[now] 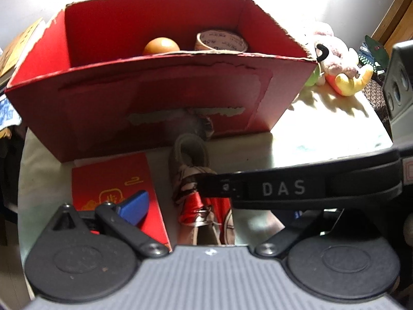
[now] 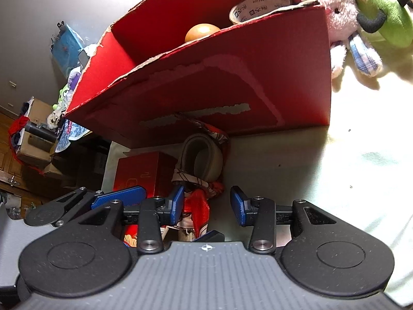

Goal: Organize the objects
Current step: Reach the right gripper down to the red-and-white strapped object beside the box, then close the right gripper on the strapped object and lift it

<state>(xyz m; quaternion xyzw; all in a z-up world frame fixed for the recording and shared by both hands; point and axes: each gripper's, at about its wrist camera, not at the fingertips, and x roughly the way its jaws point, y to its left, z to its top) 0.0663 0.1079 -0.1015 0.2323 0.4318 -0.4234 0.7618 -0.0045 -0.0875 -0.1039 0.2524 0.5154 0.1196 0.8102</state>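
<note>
A torn red cardboard box (image 1: 160, 98) stands on the pale table; inside are an orange ball (image 1: 161, 46) and a roll of tape (image 1: 220, 40). The box (image 2: 206, 90), ball (image 2: 202, 32) and tape (image 2: 260, 6) also show in the right wrist view. A red patterned cloth tied around a beige loop (image 1: 192, 180) lies in front of the box, next to a flat red packet (image 1: 116, 191). My left gripper (image 1: 180, 204) is open around the cloth. My right gripper (image 2: 207, 204) is open over the cloth (image 2: 201, 170), its arm crossing the left view.
Plush toys (image 1: 338, 59) lie right of the box, also in the right wrist view (image 2: 366, 13). A grey device (image 1: 400, 82) stands at the far right. Cluttered boxes and shelves (image 2: 38, 134) sit beyond the table's left edge.
</note>
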